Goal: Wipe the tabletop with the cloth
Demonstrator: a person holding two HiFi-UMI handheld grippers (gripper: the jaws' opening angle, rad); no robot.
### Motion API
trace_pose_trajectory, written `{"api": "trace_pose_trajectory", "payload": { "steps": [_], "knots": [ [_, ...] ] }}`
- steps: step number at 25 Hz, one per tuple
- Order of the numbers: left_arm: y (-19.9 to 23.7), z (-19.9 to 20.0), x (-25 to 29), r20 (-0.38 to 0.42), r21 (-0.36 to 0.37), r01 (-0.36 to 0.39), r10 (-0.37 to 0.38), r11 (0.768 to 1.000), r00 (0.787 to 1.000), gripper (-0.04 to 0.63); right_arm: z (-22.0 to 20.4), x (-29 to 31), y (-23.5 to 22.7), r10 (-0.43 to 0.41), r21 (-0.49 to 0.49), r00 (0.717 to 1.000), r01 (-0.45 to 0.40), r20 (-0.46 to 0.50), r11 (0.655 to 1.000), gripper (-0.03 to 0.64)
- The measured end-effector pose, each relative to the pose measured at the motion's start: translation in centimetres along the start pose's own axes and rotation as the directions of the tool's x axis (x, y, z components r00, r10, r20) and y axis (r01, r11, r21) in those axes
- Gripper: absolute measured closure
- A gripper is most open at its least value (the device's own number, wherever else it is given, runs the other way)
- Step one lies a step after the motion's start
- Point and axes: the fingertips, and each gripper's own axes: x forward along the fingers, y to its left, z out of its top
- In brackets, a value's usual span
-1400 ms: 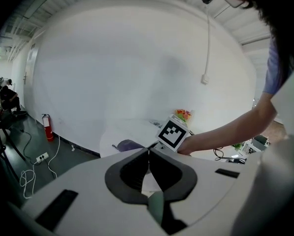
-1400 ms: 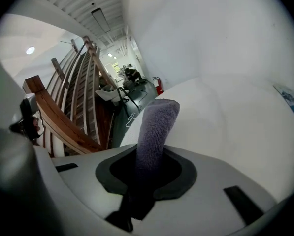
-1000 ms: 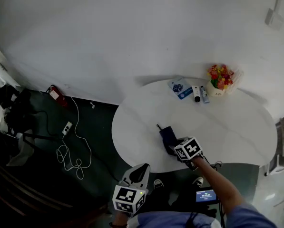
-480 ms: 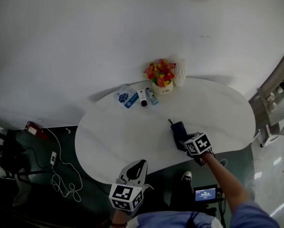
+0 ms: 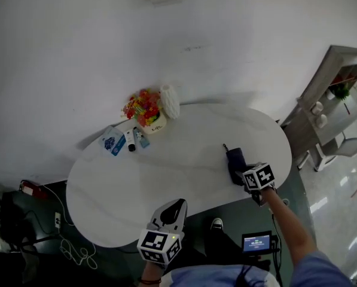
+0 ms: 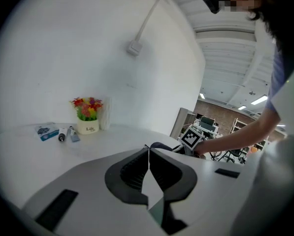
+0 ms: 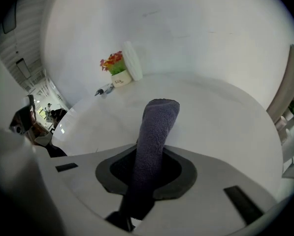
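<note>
Right gripper (image 5: 244, 172) is clenched on the cloth (image 5: 235, 160): in the right gripper view a dark grey-blue, folded strip of towelling is seen pinched between the jaws, and its free end is extended forward over the white oval tabletop (image 5: 166, 184). In the head view the cloth is located at the right end of the table, near the near edge, and appears to be laid on the surface. Left gripper (image 5: 173, 211) is held over the near edge of the table, well apart from the cloth; its jaws are pressed together with nothing between them. At the far left of the tabletop a small pot of red and yellow flowers (image 5: 145, 109) is noted, with a white ribbed vase (image 5: 169, 100) just beside it and a blue packet (image 5: 112, 142) and two small tubes (image 5: 135, 140) near it. A shelf unit (image 5: 333, 82) is seen to the right of the table.
</note>
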Motion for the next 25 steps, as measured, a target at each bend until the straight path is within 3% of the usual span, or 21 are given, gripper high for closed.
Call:
{"api": "trace_pose_trajectory", "payload": {
  "steps": [7, 15, 21, 25],
  "knots": [
    [-6.1, 1.9, 6.8, -0.033, 0.059, 0.11, -0.108, 0.992, 0.994, 0.578, -2.3, -4.7, -10.5, -0.096, 0.12, 0.995, 0.091, 0.033, 0.989, 0.543],
    [-10.3, 4.0, 11.0, -0.06, 0.123, 0.213, -0.207, 0.969, 0.976, 0.578, -5.8, -9.3, -19.4, -0.223, 0.277, 0.974, 0.201, 0.049, 0.94, 0.543],
    [-11.5, 3.7, 11.5, -0.08, 0.131, 0.257, -0.248, 0.958, 0.965, 0.578, -8.9, -11.9, -22.6, -0.3, 0.356, 0.954, 0.272, 0.026, 0.894, 0.543],
    [-10.6, 2.6, 10.6, -0.09, 0.112, 0.241, -0.232, 0.964, 0.969, 0.578, -9.2, -12.7, -21.8, -0.302, 0.361, 0.953, 0.27, 0.035, 0.893, 0.543]
  ]
}}
